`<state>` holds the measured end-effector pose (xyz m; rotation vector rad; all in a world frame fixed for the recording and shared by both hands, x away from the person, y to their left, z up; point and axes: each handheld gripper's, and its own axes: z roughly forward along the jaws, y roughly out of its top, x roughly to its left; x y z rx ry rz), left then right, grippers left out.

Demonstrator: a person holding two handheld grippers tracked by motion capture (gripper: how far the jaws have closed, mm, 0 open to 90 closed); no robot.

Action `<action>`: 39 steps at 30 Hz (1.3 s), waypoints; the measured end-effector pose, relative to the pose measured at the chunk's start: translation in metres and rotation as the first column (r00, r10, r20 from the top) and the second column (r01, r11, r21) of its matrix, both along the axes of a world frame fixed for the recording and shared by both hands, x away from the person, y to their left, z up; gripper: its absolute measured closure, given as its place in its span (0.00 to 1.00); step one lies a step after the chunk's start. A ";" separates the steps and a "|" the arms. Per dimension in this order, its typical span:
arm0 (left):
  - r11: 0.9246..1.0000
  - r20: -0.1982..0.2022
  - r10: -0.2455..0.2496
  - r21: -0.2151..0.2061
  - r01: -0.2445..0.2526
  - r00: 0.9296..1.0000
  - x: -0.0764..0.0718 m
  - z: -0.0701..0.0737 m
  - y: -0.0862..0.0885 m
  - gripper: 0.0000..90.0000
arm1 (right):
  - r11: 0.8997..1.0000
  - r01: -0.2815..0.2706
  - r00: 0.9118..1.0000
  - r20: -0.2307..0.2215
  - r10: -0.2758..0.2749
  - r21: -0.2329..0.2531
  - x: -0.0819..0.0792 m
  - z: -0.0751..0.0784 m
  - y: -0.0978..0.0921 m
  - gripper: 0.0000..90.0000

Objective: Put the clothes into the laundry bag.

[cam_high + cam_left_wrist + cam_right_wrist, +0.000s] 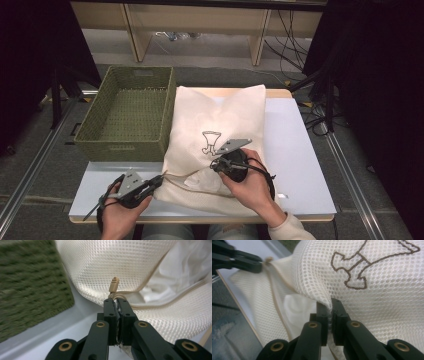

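Both grippers are clamped on the cream mesh laundry bag (215, 125): the left gripper (116, 301) has its jaws pinched on the zipper end right under the tan zipper pull (113, 284), and the right gripper (329, 305) bites a fold of mesh by the opening. Bag's lying flat on the white table (295, 165), its left edge right up against the green woven basket (127, 112), white cloth (202, 181) peeking out.

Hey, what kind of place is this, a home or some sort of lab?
Most likely a lab or recording workspace, not a home. A small white table stands on bare grey floor between black curtains, with loose cables trailing behind. On it lie a mesh laundry bag and a green woven basket.
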<state>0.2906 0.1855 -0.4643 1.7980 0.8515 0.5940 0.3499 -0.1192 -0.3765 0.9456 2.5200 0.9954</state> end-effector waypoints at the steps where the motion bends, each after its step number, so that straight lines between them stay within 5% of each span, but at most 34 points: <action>1: 1.000 0.015 -0.001 -0.012 0.001 1.000 -0.002 -0.001 0.001 0.95 | 1.000 -0.013 1.000 -0.001 0.013 0.010 0.001 0.002 -0.001 0.96; 3: 0.999 0.001 0.030 -0.027 -0.030 1.000 -0.006 -0.005 0.004 0.95 | 1.000 -0.009 1.000 0.005 0.009 0.020 0.001 0.003 -0.002 0.96; 4: 1.000 -0.003 0.002 -0.004 -0.002 1.000 -0.003 -0.008 0.007 0.94 | 1.000 -0.012 1.000 0.005 0.011 0.019 0.001 0.003 -0.001 0.96; 7: 0.998 -0.028 0.054 0.016 -0.054 0.998 -0.003 -0.012 0.010 0.88 | 1.000 -0.014 1.000 -0.004 0.014 0.021 0.001 0.001 0.000 0.96; 11: 0.995 0.015 0.095 0.022 -0.095 0.995 -0.008 0.004 0.004 0.72 | 1.000 -0.024 1.000 -0.006 0.024 0.018 0.001 -0.002 0.004 0.95; 13: 0.999 0.044 0.028 0.032 -0.029 0.999 -0.010 0.014 -0.006 0.74 | 1.000 -0.013 1.000 0.003 0.013 0.024 0.002 -0.003 0.005 0.95; 15: 0.995 0.017 -0.095 0.040 0.094 0.995 -0.010 0.019 -0.024 0.72 | 1.000 -0.019 1.000 -0.015 0.020 0.024 0.003 -0.002 0.005 0.95; 17: 0.985 -0.053 -0.170 0.032 0.172 0.984 -0.014 0.017 -0.052 0.66 | 0.999 0.008 0.999 -0.036 -0.007 0.039 0.003 -0.001 0.005 0.95; 18: 0.973 -0.053 -0.222 0.049 0.225 0.974 -0.012 0.014 -0.067 0.63 | 0.999 -0.001 1.000 -0.016 0.002 0.046 0.005 -0.002 0.006 0.96; 19: 0.970 -0.027 -0.219 0.106 0.221 0.975 -0.010 0.013 -0.078 0.60 | 0.999 -0.005 1.000 -0.016 0.005 0.041 0.005 -0.002 0.007 0.96; 20: 0.953 -0.069 -0.284 0.091 0.289 0.956 -0.010 0.009 -0.093 0.57 | 0.999 -0.009 1.000 -0.026 0.010 0.040 0.005 -0.001 0.007 0.96; 21: 0.946 -0.071 -0.297 0.114 0.303 0.952 -0.007 0.005 -0.105 0.54 | 0.999 -0.002 0.999 -0.034 0.004 0.043 0.005 -0.001 0.008 0.96; 25: 0.940 -0.051 -0.238 0.239 0.243 0.970 0.007 -0.005 -0.132 0.45 | 0.999 0.000 0.999 -0.036 0.001 0.051 0.006 -0.002 0.007 0.96; 27: 0.944 -0.058 -0.216 0.241 0.223 0.975 0.012 -0.011 -0.141 0.40 | 0.998 0.006 0.999 -0.034 -0.004 0.066 0.007 -0.002 0.007 0.95; 29: 0.938 -0.061 -0.210 0.268 0.219 0.976 0.017 -0.014 -0.147 0.37 | 0.998 -0.003 0.999 -0.037 0.005 0.061 0.009 -0.002 0.006 0.95; 31: 0.946 -0.038 -0.186 0.262 0.189 0.982 0.020 -0.017 -0.151 0.38 | 0.997 0.014 0.999 -0.049 -0.011 0.070 0.010 -0.003 0.006 0.95; 33: 0.954 -0.016 -0.156 0.255 0.155 0.988 0.025 -0.018 -0.154 0.48 | 0.997 0.030 0.999 -0.035 -0.027 0.077 0.012 -0.004 0.006 0.96; 34: 0.957 -0.010 -0.140 0.257 0.138 0.990 0.028 -0.018 -0.153 0.53 | 0.996 0.041 0.997 -0.064 -0.036 0.079 0.011 -0.003 0.006 0.96; 35: 0.967 0.009 -0.114 0.231 0.109 0.993 0.031 -0.019 -0.154 0.58 | 0.995 0.036 0.998 -0.054 -0.031 0.091 0.012 -0.005 0.006 0.96; 39: 0.975 0.023 -0.090 0.207 0.084 0.996 0.042 -0.021 -0.154 0.73 | 0.995 0.044 0.998 -0.058 -0.039 0.089 0.013 -0.003 0.007 0.97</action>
